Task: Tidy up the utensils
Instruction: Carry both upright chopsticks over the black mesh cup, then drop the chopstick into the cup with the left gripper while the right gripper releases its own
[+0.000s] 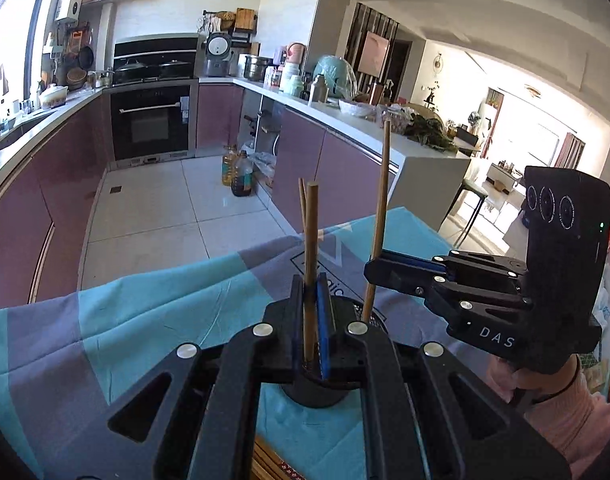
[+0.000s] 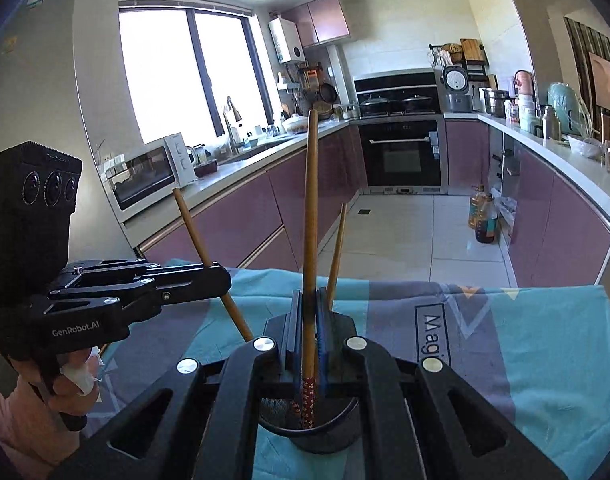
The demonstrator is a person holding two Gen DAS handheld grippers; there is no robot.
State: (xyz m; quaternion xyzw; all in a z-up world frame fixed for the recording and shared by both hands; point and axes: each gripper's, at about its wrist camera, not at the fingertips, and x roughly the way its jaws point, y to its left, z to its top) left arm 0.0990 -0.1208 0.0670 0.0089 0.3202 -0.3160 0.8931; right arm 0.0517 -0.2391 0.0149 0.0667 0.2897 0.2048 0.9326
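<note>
The left gripper (image 1: 312, 320) pinches one chopstick (image 1: 310, 272) upright over the black holder (image 2: 311, 434) on the cloth-covered table (image 2: 545, 340); the right gripper (image 2: 308, 334) clamps another chopstick (image 2: 310, 240), its patterned tip inside. Lower each straight, release one at a time.

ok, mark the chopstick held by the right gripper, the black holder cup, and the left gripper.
chopstick (image 2: 310, 240), right wrist view, mid-shaft.
holder cup (image 2: 329, 438), right wrist view, front rim.
left gripper (image 2: 221, 280), right wrist view, fingers' tip.

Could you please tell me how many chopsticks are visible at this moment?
3. One chopstick is clamped upright in the left gripper, one in the right gripper, both above the black holder; a third leans behind. Others may be hidden inside.
</note>
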